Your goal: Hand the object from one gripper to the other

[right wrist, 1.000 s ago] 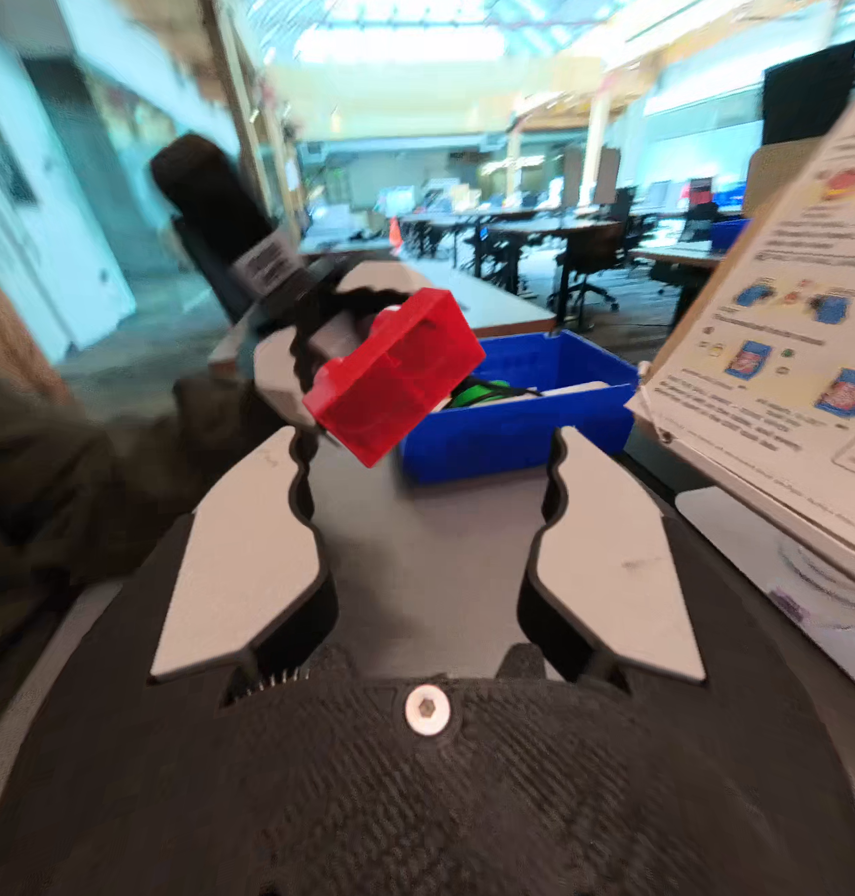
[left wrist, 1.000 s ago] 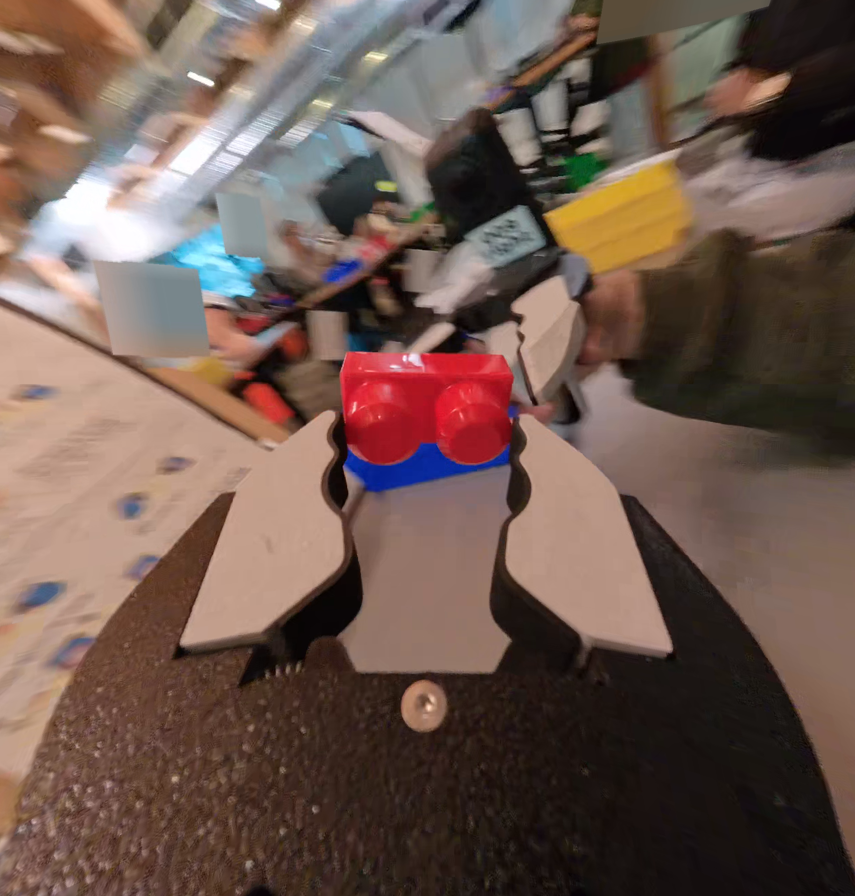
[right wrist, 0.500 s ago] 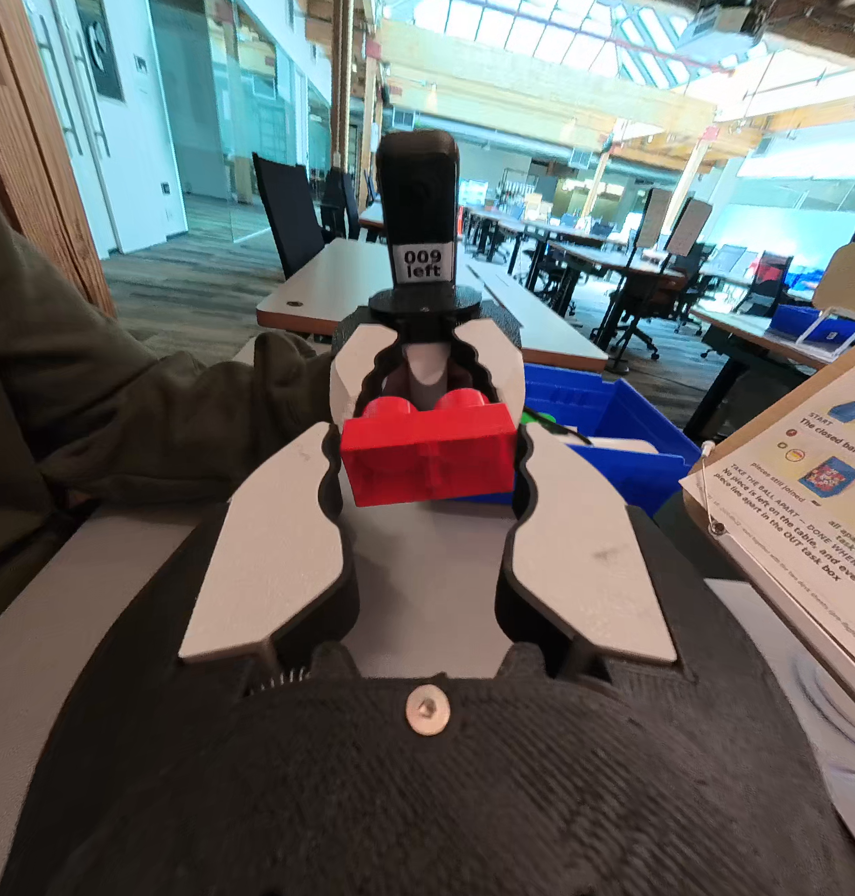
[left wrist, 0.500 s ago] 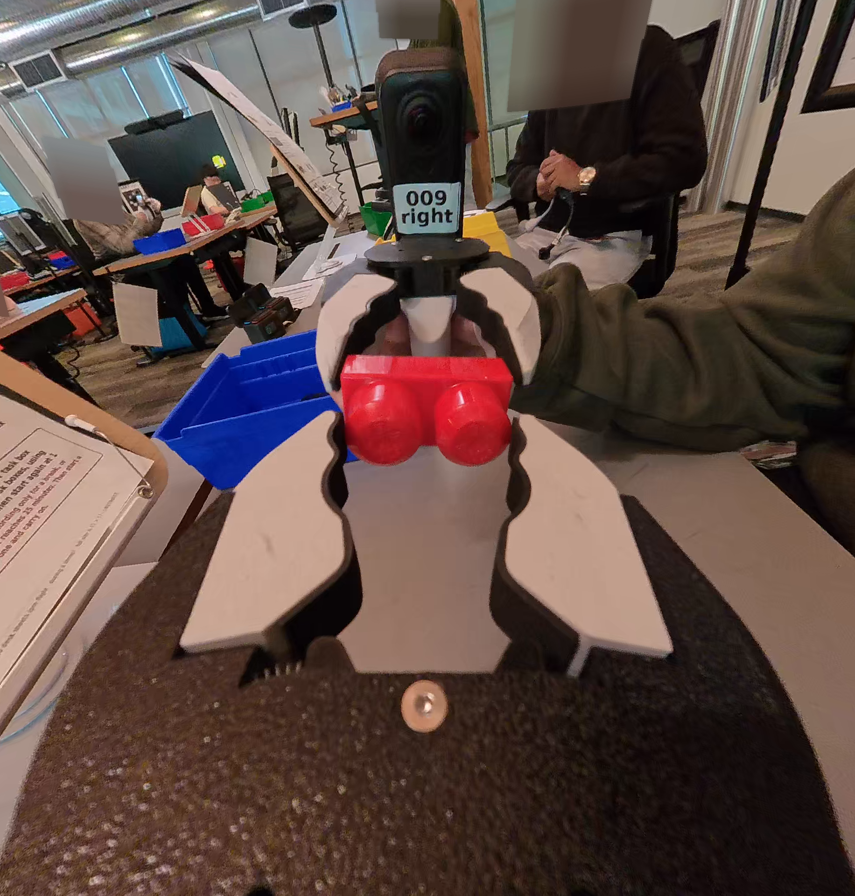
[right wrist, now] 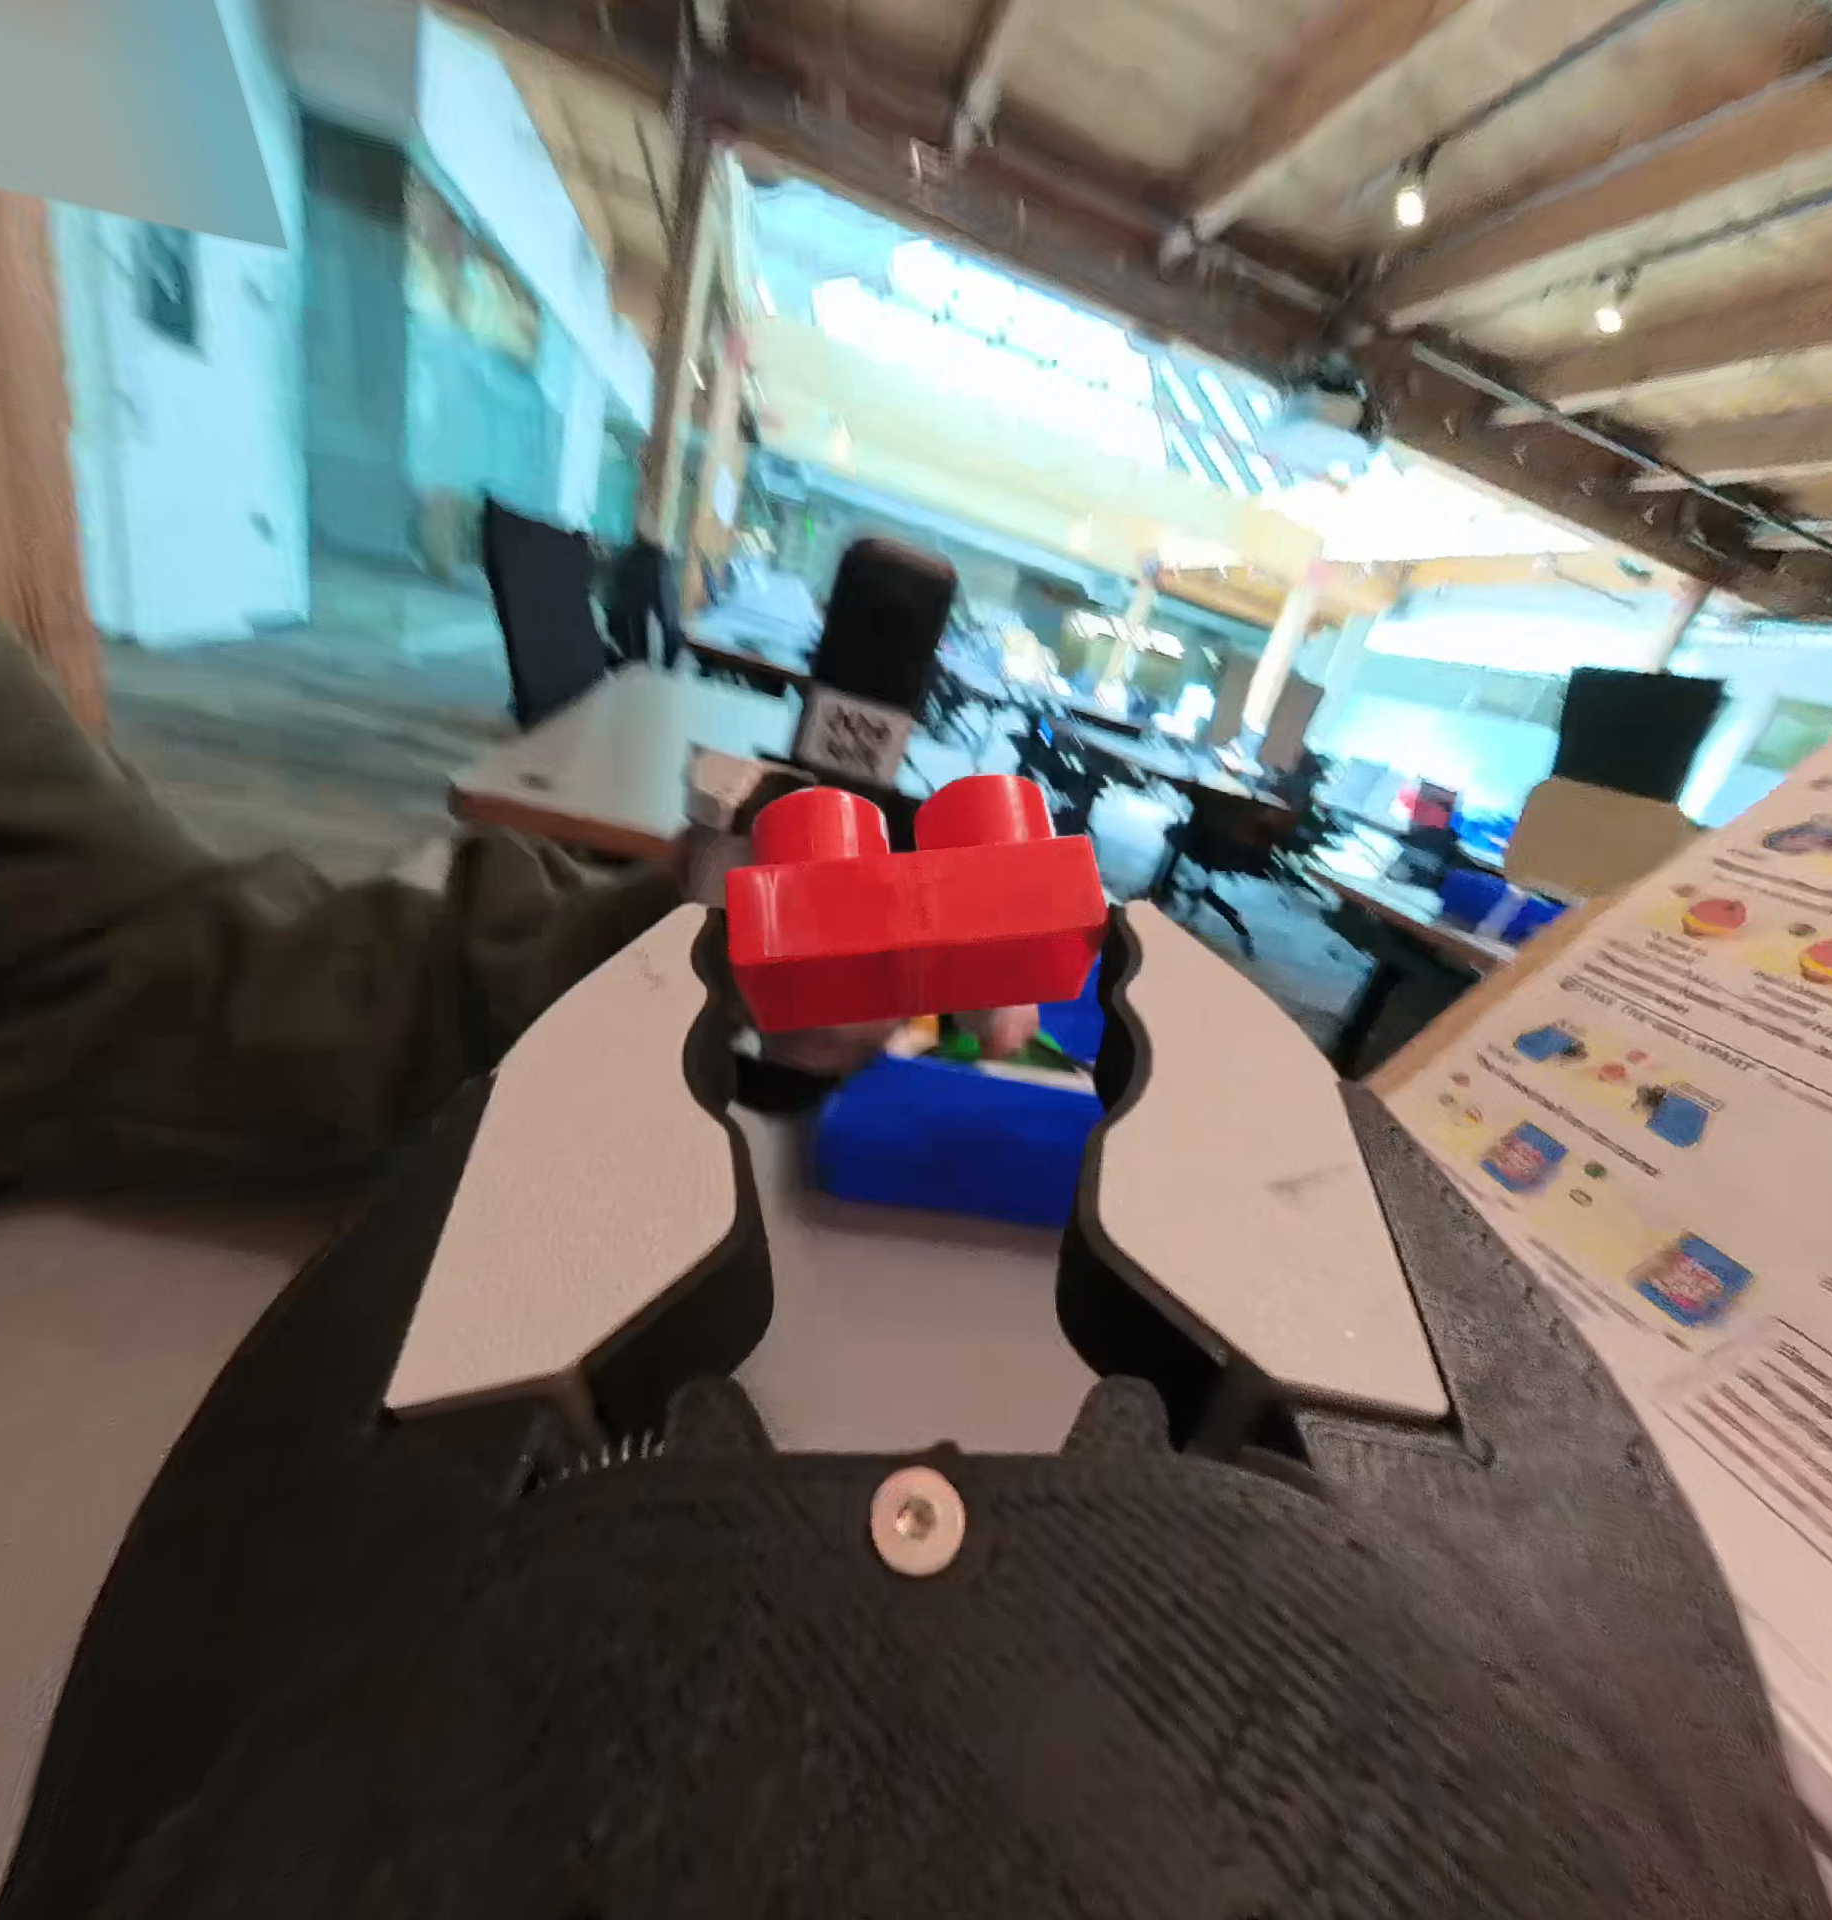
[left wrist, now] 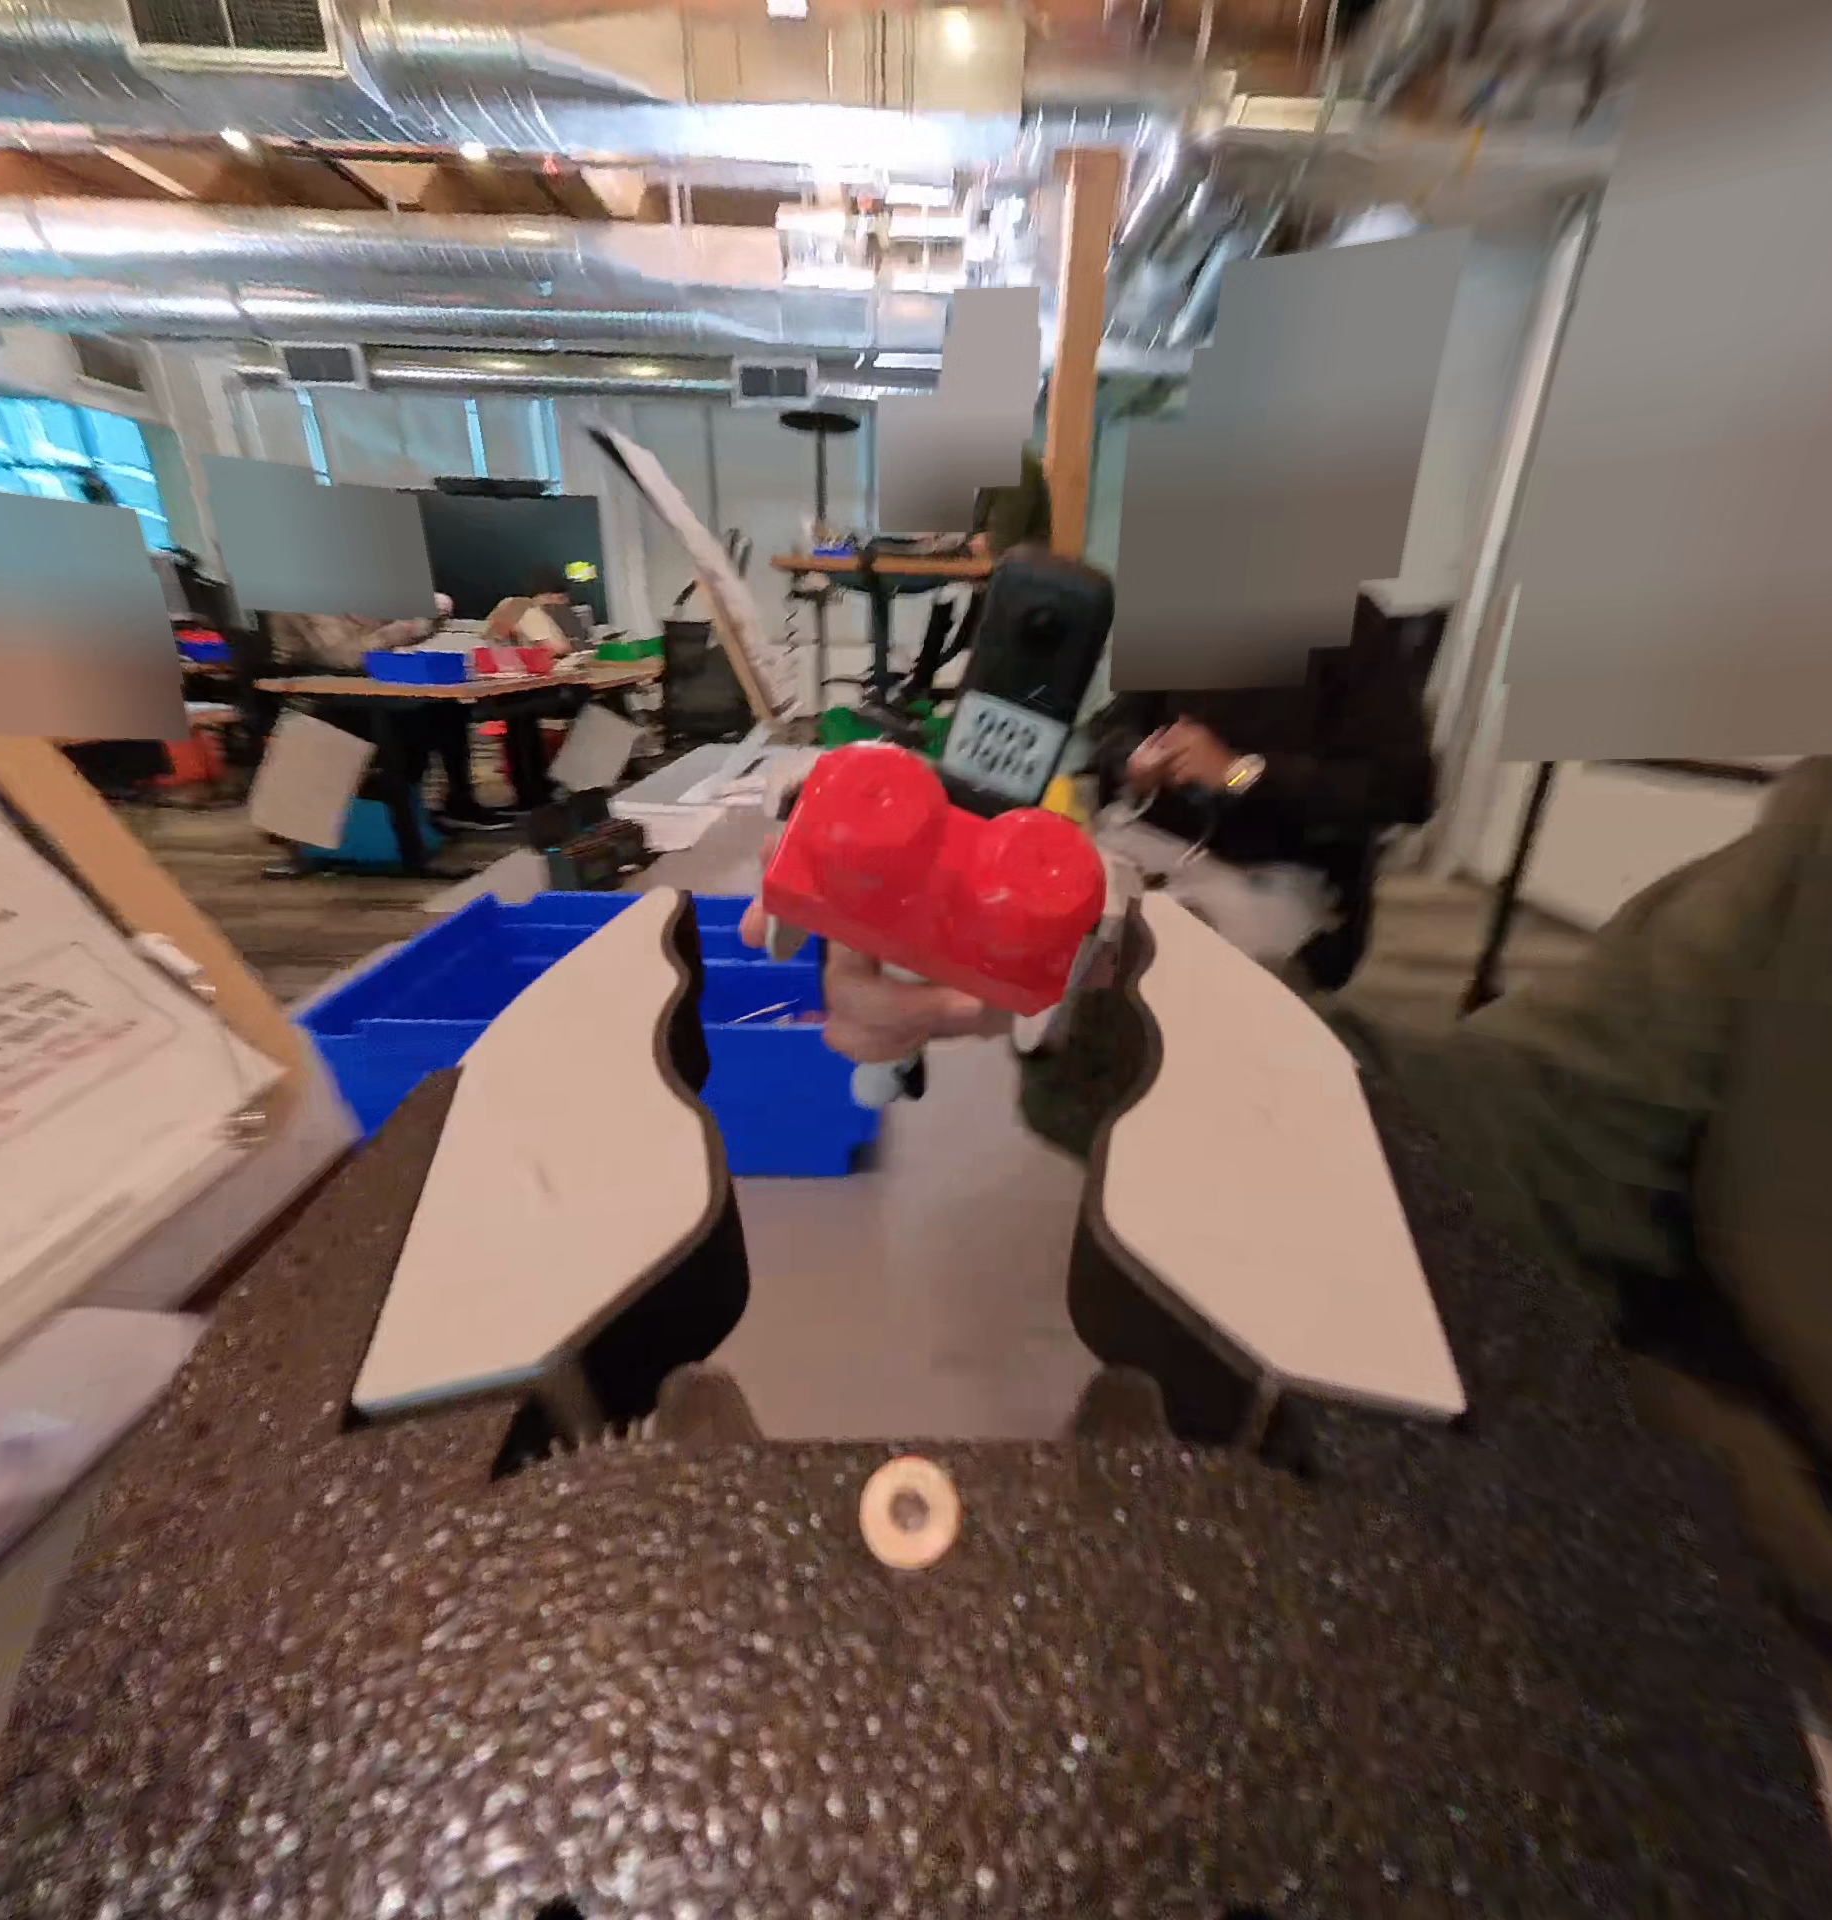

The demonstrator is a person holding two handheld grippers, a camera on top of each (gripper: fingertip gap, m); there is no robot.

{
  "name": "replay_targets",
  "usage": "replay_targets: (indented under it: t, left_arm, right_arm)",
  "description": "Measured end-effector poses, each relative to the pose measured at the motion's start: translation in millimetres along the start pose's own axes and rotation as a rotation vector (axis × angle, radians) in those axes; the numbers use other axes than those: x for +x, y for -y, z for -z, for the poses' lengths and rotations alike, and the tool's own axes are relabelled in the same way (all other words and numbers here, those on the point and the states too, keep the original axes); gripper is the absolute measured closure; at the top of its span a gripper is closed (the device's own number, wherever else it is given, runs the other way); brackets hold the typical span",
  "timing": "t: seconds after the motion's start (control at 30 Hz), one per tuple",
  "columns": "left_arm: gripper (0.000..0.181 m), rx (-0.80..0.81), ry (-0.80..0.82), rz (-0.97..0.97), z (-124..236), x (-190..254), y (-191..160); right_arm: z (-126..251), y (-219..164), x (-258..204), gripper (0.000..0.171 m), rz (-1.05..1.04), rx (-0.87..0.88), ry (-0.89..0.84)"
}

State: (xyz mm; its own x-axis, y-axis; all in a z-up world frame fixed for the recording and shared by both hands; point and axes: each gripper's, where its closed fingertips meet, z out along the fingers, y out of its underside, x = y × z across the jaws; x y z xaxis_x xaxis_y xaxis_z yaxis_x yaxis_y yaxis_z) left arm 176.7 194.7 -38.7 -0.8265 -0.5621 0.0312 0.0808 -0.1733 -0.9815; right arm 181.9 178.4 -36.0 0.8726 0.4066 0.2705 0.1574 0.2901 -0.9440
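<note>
Red brick (right wrist: 917, 925) at frame centre, clamped by right gripper (right wrist: 912, 977) at both ends. Left gripper (left wrist: 917, 997) spread wide, brick (left wrist: 938, 883) clear of both fingers. Blue bin (left wrist: 579, 997) just behind, centre left.

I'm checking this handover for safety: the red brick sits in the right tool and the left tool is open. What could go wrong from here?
1. The right tool pinches the red brick only at its fingertips, by the brick's ends, so a jolt could make it slip or twist.
2. The open left tool is close to the brick, so pulling away crookedly might knock it.
3. If dropped, it would likely land in the blue bin below.
</note>
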Motion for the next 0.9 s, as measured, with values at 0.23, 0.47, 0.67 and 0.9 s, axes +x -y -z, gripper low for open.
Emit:
replay_targets:
  t: [0.23,0.47,0.67,0.9]
  left_arm:
    - [0.119,0.108,-0.379,0.459,-19,35,2]
    - [0.130,0.192,-0.417,0.373,-24,40,-3]
    - [0.123,-0.004,-0.174,0.047,-18,19,-24]
    - [0.121,-0.105,-0.013,-0.356,3,16,-14]
  right_arm:
    - [17,43,-17,0.102,-0.292,0.486,0.266]
    - [12,43,-23,0.102,-0.464,0.585,0.396]
    - [11,28,-19,0.102,-0.534,0.483,0.412]
    - [4,-1,-29,0.102,-0.781,0.251,0.524]
